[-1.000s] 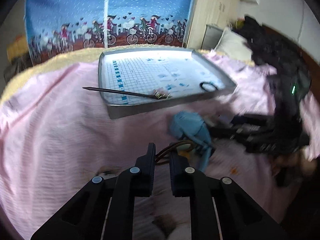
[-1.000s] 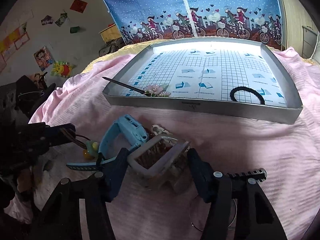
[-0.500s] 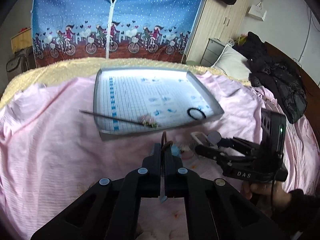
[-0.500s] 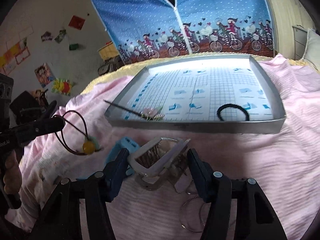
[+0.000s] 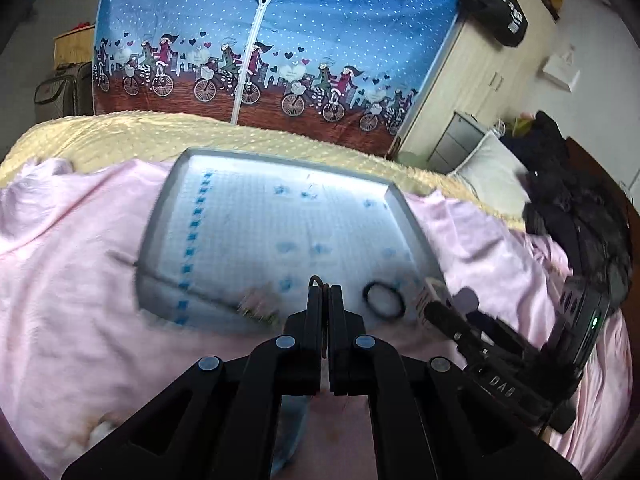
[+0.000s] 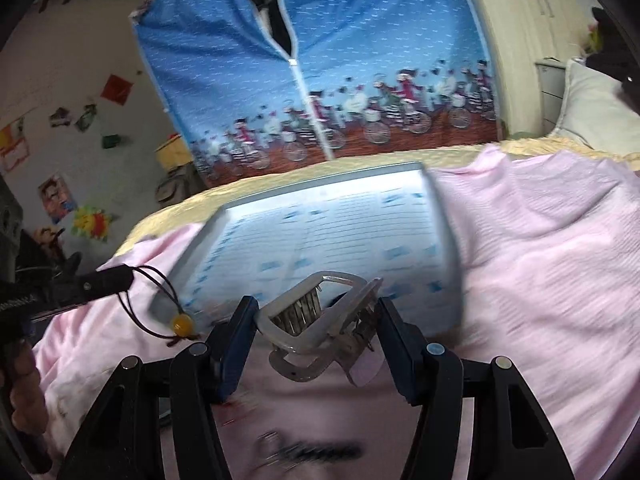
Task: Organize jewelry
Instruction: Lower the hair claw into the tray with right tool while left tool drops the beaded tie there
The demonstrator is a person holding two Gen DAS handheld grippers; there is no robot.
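The left gripper (image 5: 325, 294) is pinched nearly closed on a thin dark cord necklace (image 6: 160, 300); in the left wrist view only a small loop of cord pokes out above the tips, while the right wrist view shows the cord hanging from it with a yellow bead (image 6: 180, 323) at the bottom, above the pink bedspread (image 6: 540, 260) at the tray's near left corner. The right gripper (image 6: 316, 320) stands fairly wide, its jaws closed on a translucent hair claw clip (image 6: 316, 320) held just short of the tray's near edge.

Beyond both lies the grey tray (image 5: 416, 232) with a gridded paper liner, resting on the bedspread. Already in it are a black hair tie (image 5: 383, 300) near the front right and a long hairpin with a flowered end (image 5: 256, 304) whose thin tip sticks out over the left rim.

By my reading, the task is about midway: two pieces are in the tray, two more are in hand and not yet set down, and a dark, smeared item on the bedspread at the bottom of the right wrist view may remain to collect.

Both views are blurred by motion, so the hairpin's ornament and that lower item cannot be identified clearly. The clip covers the tray's front edge in the right view, and the necklace's full length is hidden in the left
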